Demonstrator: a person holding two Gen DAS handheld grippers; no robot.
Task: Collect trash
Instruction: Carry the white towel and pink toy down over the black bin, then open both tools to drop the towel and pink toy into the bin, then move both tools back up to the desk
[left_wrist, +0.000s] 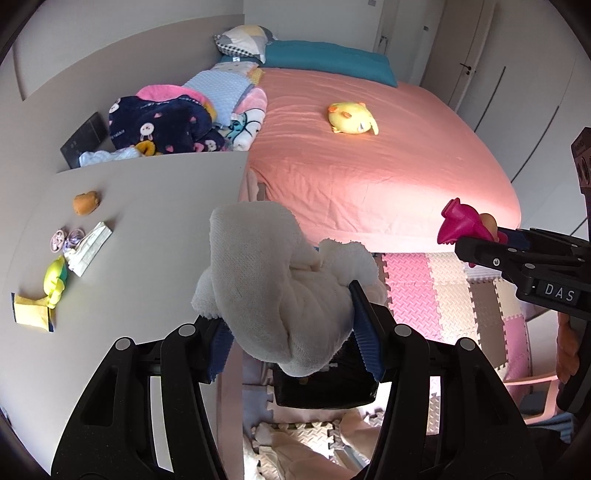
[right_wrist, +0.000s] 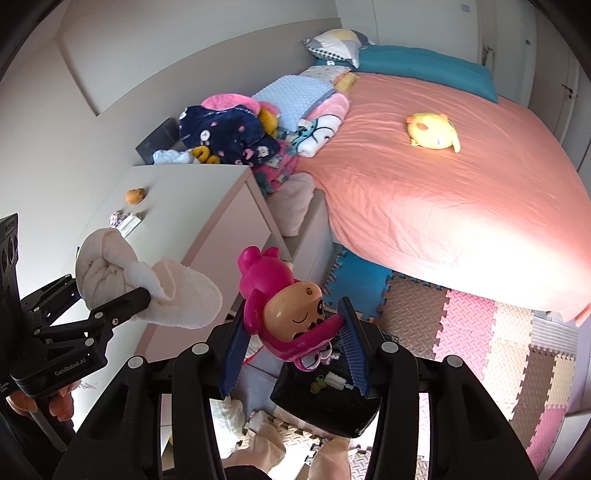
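Note:
My left gripper (left_wrist: 291, 317) is shut on a crumpled white cloth (left_wrist: 273, 273), which bulges up between the blue pads. In the right wrist view the same cloth (right_wrist: 147, 288) hangs at the left in the left gripper (right_wrist: 122, 299). My right gripper (right_wrist: 295, 332) is shut on a pink toy figure (right_wrist: 280, 295) with a tan face, tilted between the pads. In the left wrist view the right gripper (left_wrist: 476, 243) shows with that toy (left_wrist: 458, 221) at the right. A black bin (right_wrist: 325, 402) with small scraps inside sits on the floor under both grippers; the cloth partly hides the bin (left_wrist: 325, 384).
A pale dresser top (left_wrist: 147, 221) on the left carries an orange lump (left_wrist: 86, 202), a paper packet (left_wrist: 90, 247) and a yellow toy (left_wrist: 55, 277). The pink bed (left_wrist: 369, 166) holds a yellow plush (left_wrist: 352, 118) and piled blankets (left_wrist: 166, 125). Foam mats (left_wrist: 443, 291) cover the floor.

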